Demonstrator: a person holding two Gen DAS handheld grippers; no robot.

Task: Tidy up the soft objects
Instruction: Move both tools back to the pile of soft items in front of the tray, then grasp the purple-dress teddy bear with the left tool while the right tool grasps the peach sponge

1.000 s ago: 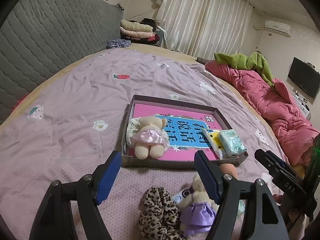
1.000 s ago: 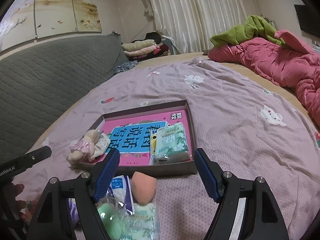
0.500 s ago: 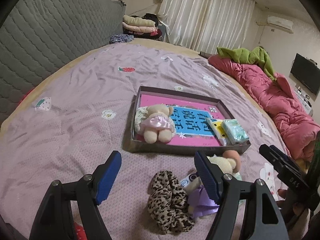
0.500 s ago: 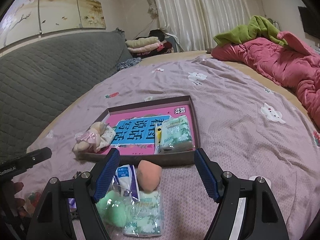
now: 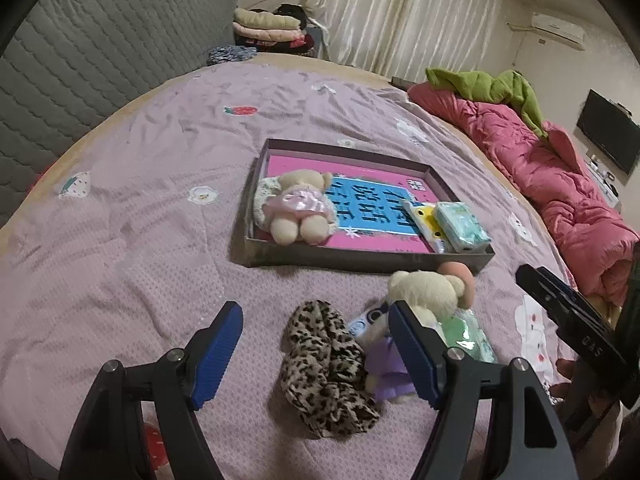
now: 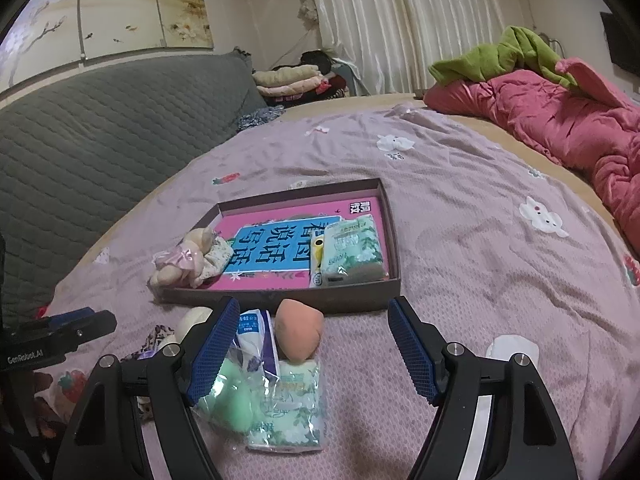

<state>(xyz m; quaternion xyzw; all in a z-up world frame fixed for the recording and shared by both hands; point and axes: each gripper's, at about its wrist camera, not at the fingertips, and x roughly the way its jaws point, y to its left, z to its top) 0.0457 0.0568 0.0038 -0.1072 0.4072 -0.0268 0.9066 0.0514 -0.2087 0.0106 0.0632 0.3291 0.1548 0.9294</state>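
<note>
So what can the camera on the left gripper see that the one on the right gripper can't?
Only the left wrist view shows the whole leopard-print fabric scrunchie and the purple-dressed plush bear. Only the right wrist view shows the blossom wall painting and the full green floral tissue pack on the bed. Both show the shallow brown box holding the pink-dressed teddy bear, and the peach makeup sponge.
</note>
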